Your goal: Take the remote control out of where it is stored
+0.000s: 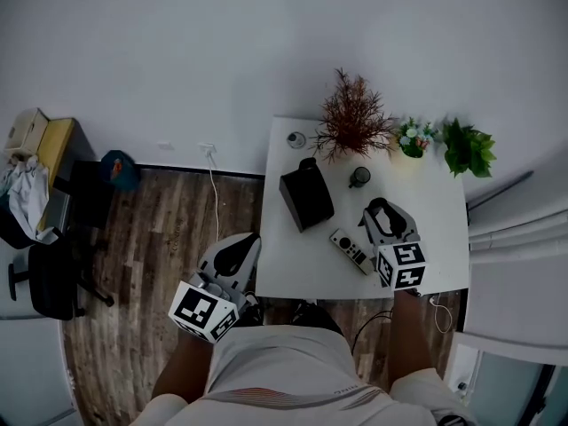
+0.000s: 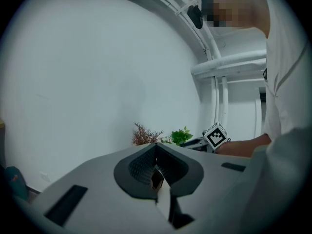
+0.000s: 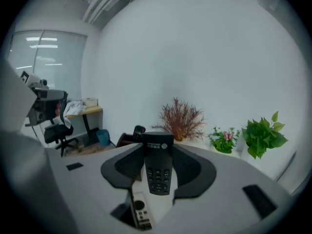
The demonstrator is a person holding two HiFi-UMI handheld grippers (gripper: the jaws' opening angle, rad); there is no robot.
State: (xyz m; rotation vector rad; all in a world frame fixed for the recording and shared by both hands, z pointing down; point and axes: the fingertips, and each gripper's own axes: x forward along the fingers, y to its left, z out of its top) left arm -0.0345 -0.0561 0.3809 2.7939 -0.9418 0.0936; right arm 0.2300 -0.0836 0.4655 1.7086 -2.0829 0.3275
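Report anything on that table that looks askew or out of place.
Nothing spilled or broken. The grey remote lies loose and diagonal near the front edge of the table, and the black box sits skewed to its edges. The right gripper holds a black remote.

L gripper [image 1: 247,242] low, jaws closed; R gripper [image 1: 382,209] fwd, jaws clamp remote [image 3: 157,167].

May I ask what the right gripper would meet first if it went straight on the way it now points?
Probably the small dark cup, then the red-brown dried plant behind it; the held remote control hides that line, so depth is uncertain.
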